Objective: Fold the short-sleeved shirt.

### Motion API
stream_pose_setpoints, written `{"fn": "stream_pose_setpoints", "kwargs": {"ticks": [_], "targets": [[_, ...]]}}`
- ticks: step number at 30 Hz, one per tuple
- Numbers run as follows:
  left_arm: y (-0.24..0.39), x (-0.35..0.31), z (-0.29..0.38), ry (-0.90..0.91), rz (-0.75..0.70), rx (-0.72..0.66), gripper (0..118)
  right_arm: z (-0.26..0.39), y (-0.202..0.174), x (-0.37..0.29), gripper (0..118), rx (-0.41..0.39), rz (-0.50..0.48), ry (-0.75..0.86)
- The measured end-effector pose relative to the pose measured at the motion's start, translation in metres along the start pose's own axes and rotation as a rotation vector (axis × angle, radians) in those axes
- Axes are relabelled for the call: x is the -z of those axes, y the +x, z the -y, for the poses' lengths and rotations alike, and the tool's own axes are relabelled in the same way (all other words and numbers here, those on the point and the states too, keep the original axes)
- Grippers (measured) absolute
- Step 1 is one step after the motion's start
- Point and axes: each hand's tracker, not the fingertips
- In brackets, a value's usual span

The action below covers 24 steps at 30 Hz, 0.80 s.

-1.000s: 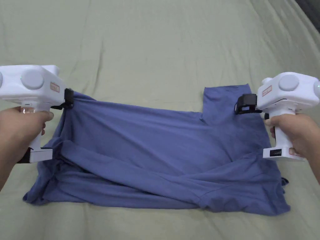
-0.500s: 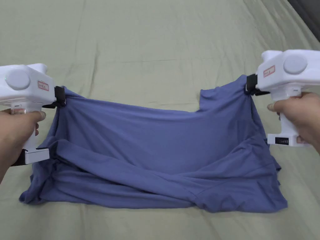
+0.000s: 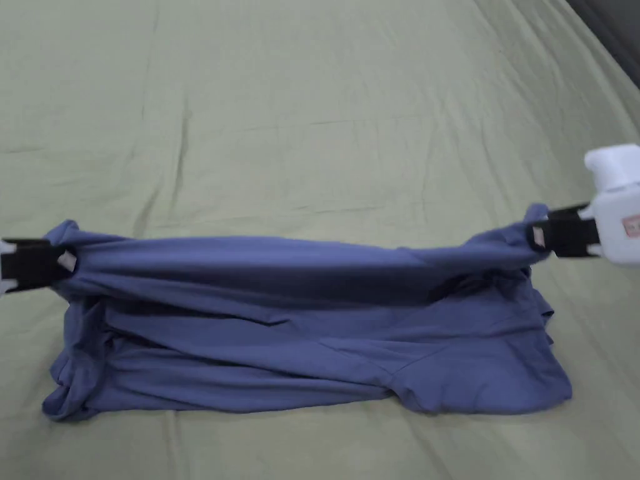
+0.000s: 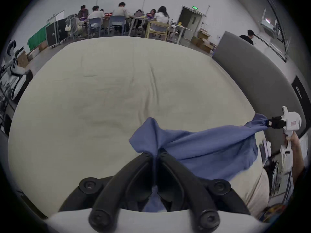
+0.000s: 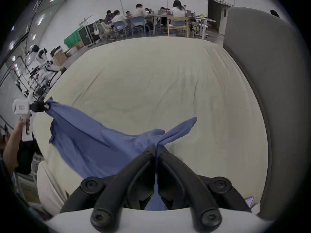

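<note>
Since a second ago both grippers have spread apart and drawn the far edge of the blue short-sleeved cotton shirt (image 3: 300, 325) toward the near edge of the pale green bedsheet (image 3: 312, 112), so in the head view that edge now hangs taut between the left gripper (image 3: 59, 262) and the right gripper (image 3: 537, 237), above the rest heaped by the sheet's near edge. In the left gripper view its black jaws are pinched closed on a bunch of blue cloth, the sheet wide beyond. In the right gripper view the jaws likewise clamp a corner, a sleeve tip poking past them. To land the fold cleanly, keep the edge tight and level and lower both corners together onto the near hem. Behind the bed, people sit at tables (image 4: 134, 19) in a white-walled room.
</note>
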Motion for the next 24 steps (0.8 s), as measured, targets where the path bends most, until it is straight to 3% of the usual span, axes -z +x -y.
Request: {"fn": "stream_pose_setpoints", "kwargs": {"ticks": [3, 5, 9, 14, 15, 17, 18, 19, 20, 21, 24], "targets": [[0.006, -0.005, 0.034, -0.075, 0.015, 0.071, 0, 0.041, -0.003, 0.006, 3, 0.039, -0.021, -0.096], [0.007, 0.008, 0.053, -0.166, 0.021, 0.100, 0, 0.064, -0.006, 0.022, 3, 0.007, 0.022, -0.161], [0.007, 0.044, 0.083, -0.257, -0.019, 0.127, 0, 0.097, -0.006, 0.063, 3, 0.074, -0.002, -0.247], [-0.006, 0.057, 0.090, -0.238, 0.011, -0.019, 0, 0.107, -0.008, 0.093, 3, 0.098, 0.033, -0.267], [-0.006, 0.055, 0.090, -0.237, 0.011, -0.021, 0, 0.106, -0.010, 0.092, 3, 0.090, 0.039, -0.270], [-0.002, 0.051, 0.090, -0.229, 0.002, -0.016, 3, 0.104, -0.015, 0.090, 8, 0.002, 0.051, -0.279], [0.002, 0.046, 0.087, -0.222, -0.013, -0.021, 19, 0.101, -0.013, 0.085, 20, 0.007, 0.041, -0.277], [0.005, 0.035, 0.083, -0.190, -0.042, -0.051, 57, 0.096, -0.011, 0.076, 45, 0.016, 0.043, -0.277], [0.008, 0.021, 0.079, -0.121, -0.023, -0.090, 101, 0.091, -0.009, 0.062, 88, 0.046, 0.040, -0.242], [0.009, 0.010, 0.076, -0.069, 0.016, -0.116, 118, 0.085, -0.009, 0.048, 118, 0.093, 0.032, -0.188], [0.005, -0.026, 0.061, 0.147, 0.101, -0.221, 118, 0.062, -0.006, 0.000, 118, 0.170, -0.010, 0.050]]}}
